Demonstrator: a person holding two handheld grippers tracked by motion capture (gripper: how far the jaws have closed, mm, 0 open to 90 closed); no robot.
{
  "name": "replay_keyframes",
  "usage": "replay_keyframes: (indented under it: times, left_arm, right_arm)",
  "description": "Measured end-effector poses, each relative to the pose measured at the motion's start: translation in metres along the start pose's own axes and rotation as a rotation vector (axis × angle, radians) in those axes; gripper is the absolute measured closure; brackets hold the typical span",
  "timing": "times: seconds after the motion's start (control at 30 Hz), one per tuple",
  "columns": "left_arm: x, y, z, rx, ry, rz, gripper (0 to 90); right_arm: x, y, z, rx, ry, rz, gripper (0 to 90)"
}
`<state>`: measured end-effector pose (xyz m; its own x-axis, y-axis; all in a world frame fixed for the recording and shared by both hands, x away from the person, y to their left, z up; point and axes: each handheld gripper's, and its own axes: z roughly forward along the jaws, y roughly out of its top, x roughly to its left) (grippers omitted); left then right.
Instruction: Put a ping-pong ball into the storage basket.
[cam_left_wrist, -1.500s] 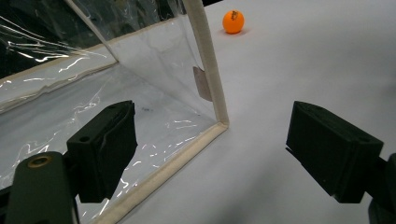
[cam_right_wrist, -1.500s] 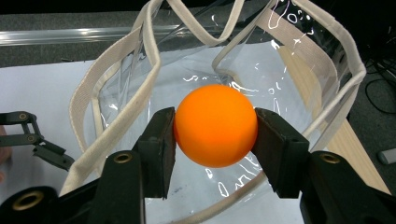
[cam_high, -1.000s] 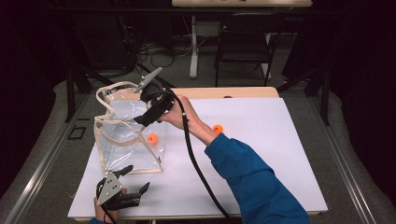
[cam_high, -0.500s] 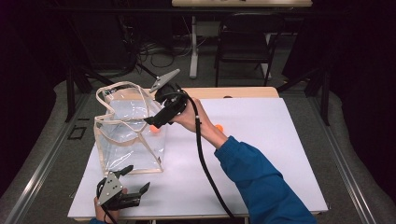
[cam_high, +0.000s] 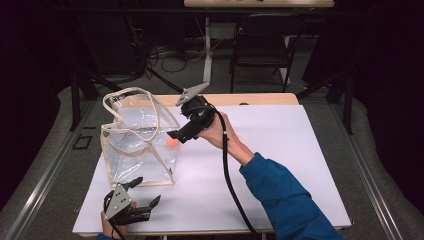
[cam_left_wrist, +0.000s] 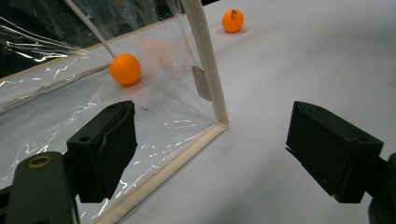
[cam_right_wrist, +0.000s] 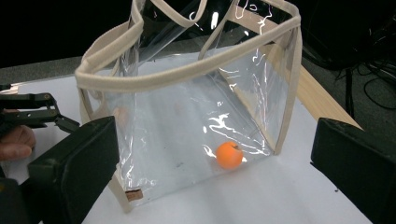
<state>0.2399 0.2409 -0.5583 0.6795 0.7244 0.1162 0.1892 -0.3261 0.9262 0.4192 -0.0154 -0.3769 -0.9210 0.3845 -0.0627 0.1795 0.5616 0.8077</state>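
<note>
A clear plastic bag (cam_high: 137, 142) with beige trim and handles stands open-topped on the left of the white table (cam_high: 290, 150). An orange ball (cam_high: 171, 142) lies inside it by the right wall, as the right gripper view (cam_right_wrist: 229, 155) and the left gripper view (cam_left_wrist: 125, 68) also show. A second orange ball (cam_left_wrist: 232, 20) rests on the table outside the bag. My right gripper (cam_high: 176, 136) hovers just right of the bag, pointing at it; its jaws have just been opening and hold nothing. My left gripper (cam_high: 147, 191) rests open at the table's front edge, by the bag's near corner (cam_left_wrist: 219, 123).
A wooden strip (cam_high: 260, 99) runs along the table's far edge. Beyond it stand a black chair (cam_high: 260, 45) and cables on the floor. The right gripper's cable (cam_high: 227, 170) trails across the table toward the front. The blue sleeve (cam_high: 280, 195) covers the front right.
My right gripper has drawn back to the right from above the bag's mouth, and its jaws have spread wider. The ball in the bag shifted slightly right. The left gripper stayed put.
</note>
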Motion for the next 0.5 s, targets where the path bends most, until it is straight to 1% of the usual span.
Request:
replay_keyframes:
  times: [0.07,0.1,0.2,0.27,0.3,0.33,0.37,0.43,0.5]
  left_arm:
    - [0.0,0.0,0.0,0.0,0.0,0.001,16.0]
    - [0.0,0.0,0.0,-0.002,0.001,-0.001,16.0]
    - [0.0,0.0,0.0,-0.001,0.001,0.0,16.0]
    - [0.0,0.0,0.0,-0.001,-0.001,0.0,16.0]
    - [0.0,0.0,0.0,-0.001,-0.001,0.0,16.0]
    - [0.0,0.0,0.0,-0.001,-0.001,0.0,16.0]
    - [0.0,0.0,0.0,-0.001,0.0,0.0,16.0]
    - [0.0,0.0,0.0,0.001,0.001,0.001,16.0]
    - [0.0,0.0,0.0,0.001,0.001,0.001,16.0]
  right_arm:
    - [0.0,-0.002,-0.001,-0.003,-0.001,0.001,0.0]
    - [-0.001,-0.007,-0.003,-0.006,-0.005,0.005,0.0]
    - [-0.001,-0.011,-0.005,-0.011,-0.008,0.009,0.0]
    - [0.0,-0.017,-0.006,-0.008,-0.009,0.008,0.0]
    - [0.001,-0.023,-0.006,-0.002,-0.014,0.006,0.0]
    - [0.001,-0.023,-0.006,-0.002,-0.014,0.006,0.0]
    - [0.001,-0.028,-0.006,0.002,-0.015,0.01,0.0]
    - [0.0,-0.031,-0.006,0.004,-0.014,0.01,0.0]
    - [0.0,-0.04,-0.007,0.006,-0.014,0.02,0.0]
